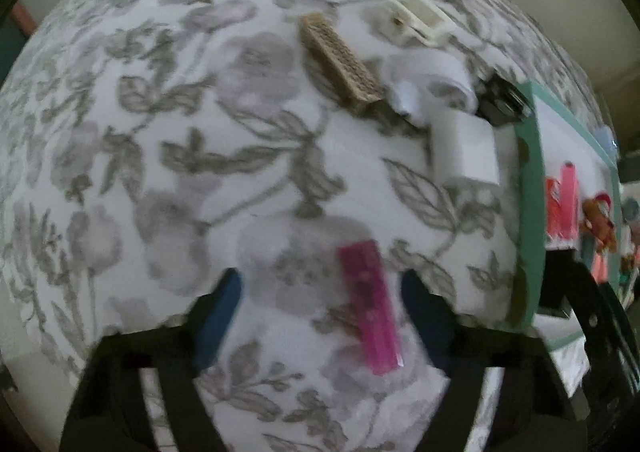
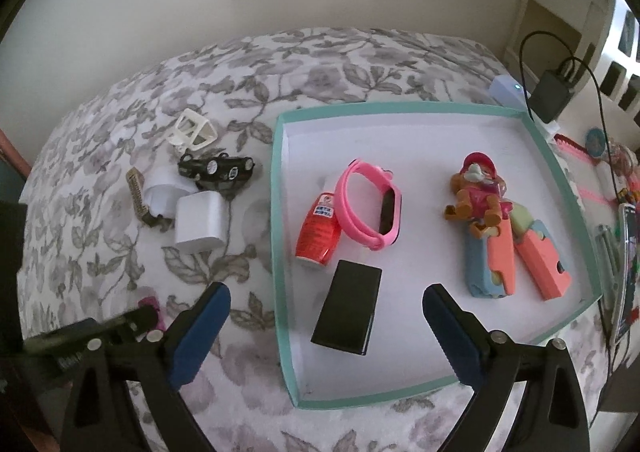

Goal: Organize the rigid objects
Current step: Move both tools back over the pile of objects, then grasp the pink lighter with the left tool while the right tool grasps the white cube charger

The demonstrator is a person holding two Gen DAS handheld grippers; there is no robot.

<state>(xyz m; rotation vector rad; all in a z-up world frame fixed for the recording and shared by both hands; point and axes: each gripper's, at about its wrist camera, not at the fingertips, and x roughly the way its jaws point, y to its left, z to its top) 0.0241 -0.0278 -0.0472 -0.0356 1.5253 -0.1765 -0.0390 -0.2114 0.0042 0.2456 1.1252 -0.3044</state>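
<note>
- My left gripper points down at the floral cloth, jaws partly open around the magenta stick; the pads don't press it, so nothing is held.
- Beyond it lie a tan block, a white plug, a white cube and a black toy car, all on the cloth beside the tray.
- My right gripper hangs wide open and empty over the tray's near edge.
- Inside the tray: a black box, red can, pink watch, a figurine, and orange blocks.
</note>
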